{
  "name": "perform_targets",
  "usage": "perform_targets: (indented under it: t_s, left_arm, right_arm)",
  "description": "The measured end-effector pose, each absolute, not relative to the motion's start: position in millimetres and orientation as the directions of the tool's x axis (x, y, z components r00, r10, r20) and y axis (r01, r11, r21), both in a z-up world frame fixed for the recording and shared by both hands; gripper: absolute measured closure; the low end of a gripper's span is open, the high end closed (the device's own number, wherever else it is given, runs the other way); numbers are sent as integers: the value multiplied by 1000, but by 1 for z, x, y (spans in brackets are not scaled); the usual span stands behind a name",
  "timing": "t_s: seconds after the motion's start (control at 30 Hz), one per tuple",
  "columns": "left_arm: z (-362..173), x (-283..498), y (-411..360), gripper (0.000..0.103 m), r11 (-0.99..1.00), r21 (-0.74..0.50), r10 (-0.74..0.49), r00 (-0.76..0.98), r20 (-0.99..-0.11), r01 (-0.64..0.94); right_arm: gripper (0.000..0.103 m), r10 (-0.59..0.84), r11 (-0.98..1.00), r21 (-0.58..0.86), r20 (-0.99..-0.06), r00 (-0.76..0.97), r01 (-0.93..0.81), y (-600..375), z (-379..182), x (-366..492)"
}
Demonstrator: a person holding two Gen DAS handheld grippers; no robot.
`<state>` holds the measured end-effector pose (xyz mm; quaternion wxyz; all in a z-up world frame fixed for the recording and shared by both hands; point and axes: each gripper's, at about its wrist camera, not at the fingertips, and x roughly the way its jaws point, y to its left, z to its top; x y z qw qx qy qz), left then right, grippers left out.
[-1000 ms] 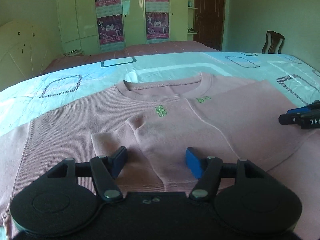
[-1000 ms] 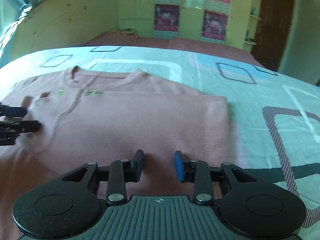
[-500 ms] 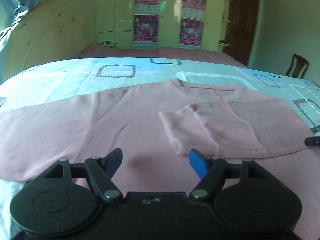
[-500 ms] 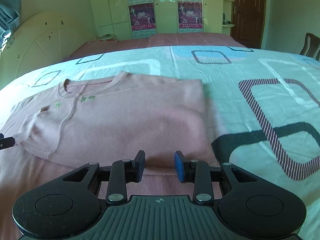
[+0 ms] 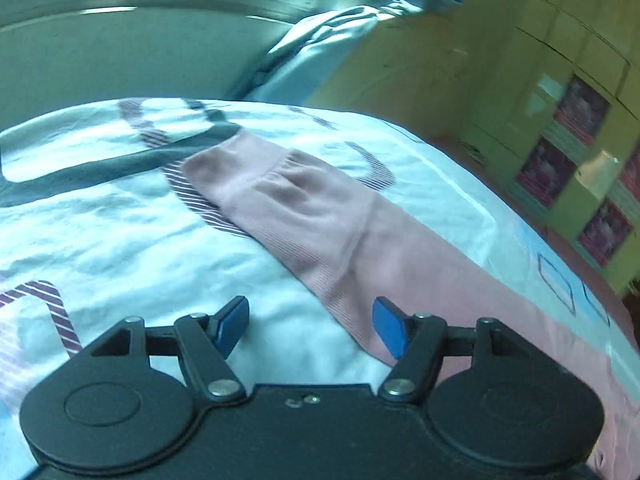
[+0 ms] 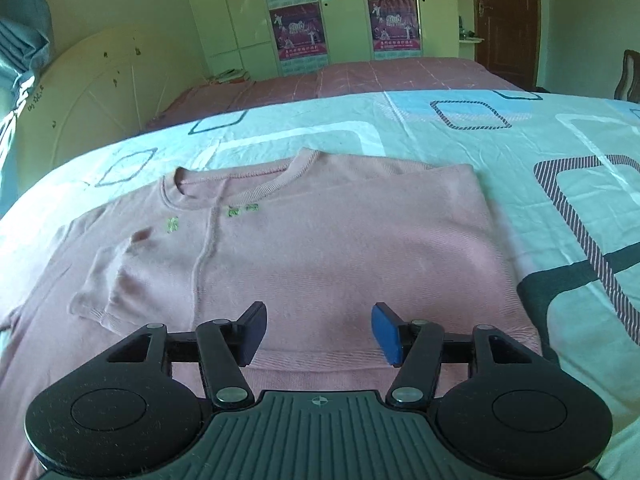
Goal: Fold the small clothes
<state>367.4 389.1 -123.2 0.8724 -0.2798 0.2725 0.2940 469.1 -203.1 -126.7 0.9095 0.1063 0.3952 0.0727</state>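
- Looking along our left gripper (image 5: pixel 308 326), we see its blue pads standing well apart with nothing clamped; the jaws have just been closing a little, and only the bedsheet (image 5: pixel 120 248) and the lower edge of a pink sleeve (image 5: pixel 304 216) show in the gap between them.
- We find that sleeve stretched out flat on the sheet, its long axis running from the cuff at upper left down towards the right pad, where it widens into the body of the garment.
- Our right gripper (image 6: pixel 318 330) has just been opening; its pads are released and spread, hovering over the hem side of the pink sweater (image 6: pixel 320 252) without pinching any cloth.
- We see the sweater lying flat on the bed, collar pointing away from us towards the wardrobe (image 6: pixel 340 12), hem nearest the gripper; its right side is folded in over the chest, leaving a straight edge on the right.
- We can make out small green embroidery (image 6: pixel 242 211) below the collar, too small to read.
- The posters (image 6: pixel 394 24) on the wardrobe doors carry print we cannot read.
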Motion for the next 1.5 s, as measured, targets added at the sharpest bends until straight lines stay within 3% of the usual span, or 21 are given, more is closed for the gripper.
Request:
perform_targets:
  t_s: [0.13, 0.27, 0.37, 0.4, 0.43, 0.53, 0.63, 0.73, 0.9, 1.13, 1.27, 1.37, 1.43, 1.5]
  left_arm:
    - [-131, 362, 437, 49, 571, -481, 325, 722, -611, -665]
    - [-142, 365, 470, 50, 497, -597, 283, 768, -575, -630]
    - [-150, 372, 486, 61, 474, -629, 279, 783, -556, -616]
    - [-153, 372, 493, 69, 459, -639, 287, 783, -552, -618]
    - [-155, 373, 497, 79, 442, -641, 299, 777, -555, -627]
    - [-154, 383, 498, 90, 466, -587, 331, 746, -578, -662]
    - [-132, 396, 468, 93, 607, -439, 398, 731, -554, -663]
    - [-104, 404, 422, 93, 738, -357, 392, 794, -465, -573]
    - [-70, 433, 305, 93, 919, -220, 214, 884, -416, -326]
    - [-86, 467, 113, 93, 997, -62, -62, 853, -518, 35]
    - [-117, 487, 33, 93, 983, 3, -146, 784, -604, 185]
    - [-146, 499, -7, 79, 949, 10, -215, 672, -709, 314]
    - [-154, 489, -22, 48, 926, 68, -226, 691, -687, 371]
    - [-150, 476, -20, 45, 923, 63, -246, 707, -663, 380]
  right_arm:
    - [46, 204, 970, 240, -696, 689, -45, -190, -120, 470]
    - [46, 131, 978, 206, -702, 700, 23, -188, -118, 475]
    - [46, 105, 968, 232, -713, 693, 92, -198, -118, 481]
    - [46, 101, 966, 236, -712, 694, 102, -200, -117, 481]
    - [46, 96, 966, 235, -712, 696, 107, -202, -116, 481]
    - [46, 84, 968, 223, -718, 692, 114, -204, -114, 480]
    - [46, 84, 970, 217, -721, 688, 108, -204, -112, 477]
    - [46, 79, 974, 205, -715, 694, 100, -204, -110, 473]
    - [46, 86, 969, 225, -698, 711, 103, -208, -105, 471]
    - [46, 95, 954, 270, -685, 723, 131, -226, -101, 460]
    - [46, 112, 944, 299, -688, 717, 139, -239, -100, 446]
    - [45, 174, 929, 354, -681, 711, 111, -248, -101, 435]
    - [45, 215, 913, 396, -671, 710, 97, -253, -101, 429]
    - [45, 263, 889, 450, -647, 716, 80, -257, -101, 426]
